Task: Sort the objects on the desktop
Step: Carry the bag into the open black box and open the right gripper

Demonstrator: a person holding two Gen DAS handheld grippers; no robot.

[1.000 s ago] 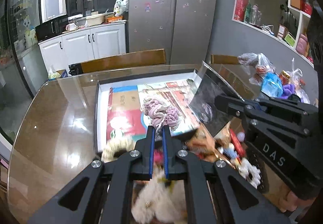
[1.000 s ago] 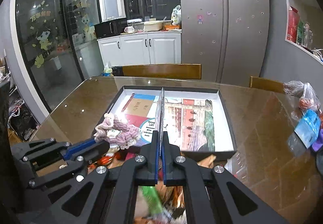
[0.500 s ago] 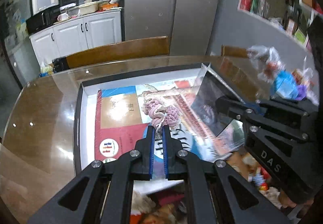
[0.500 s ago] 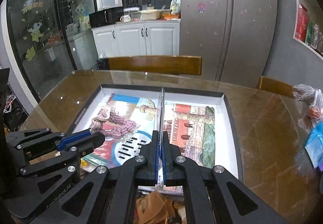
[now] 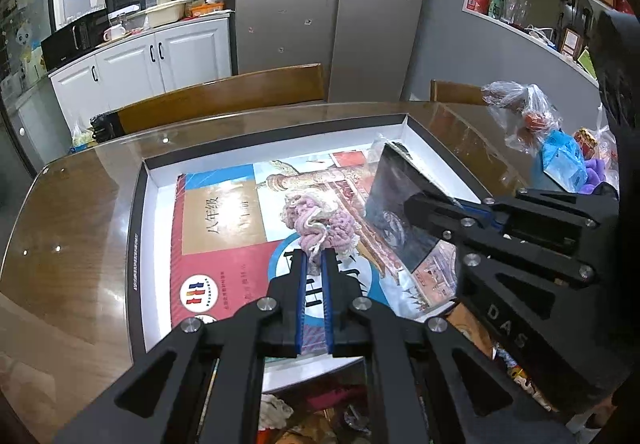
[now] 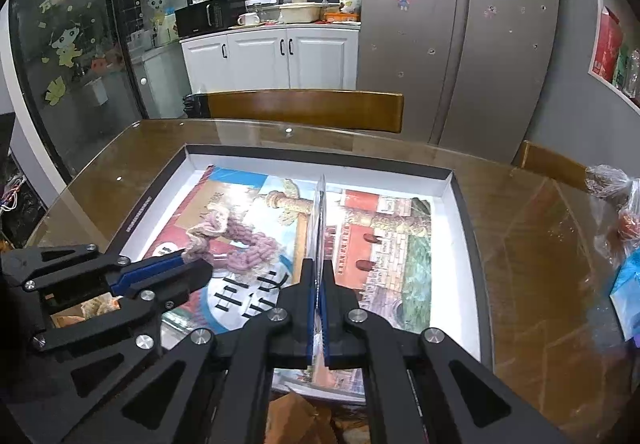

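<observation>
The left gripper's [image 5: 313, 264] fingers [image 5: 301, 276] clamp a pink yarn bundle [image 5: 320, 222]; the right gripper's [image 6: 318, 280] fingers pinch a thin card [image 6: 320, 219] edge-on. Both items hang over the tray [image 6: 464, 211] on the worktop [image 5: 76, 211]. Current step: placement. Next move likely calls for lowering and release.

The left tongs [image 5: 313, 258] pinch a pink and cream knitted bundle [image 5: 318, 222] over a shallow white box [image 5: 154, 179] on the glossy brown bench [image 5: 76, 211]. Colourful books [image 5: 218, 228] lie flat inside the box. At right, the right tongs [image 5: 416, 199] grip a thin dark card [image 5: 396, 195] tilted over the box.
</observation>
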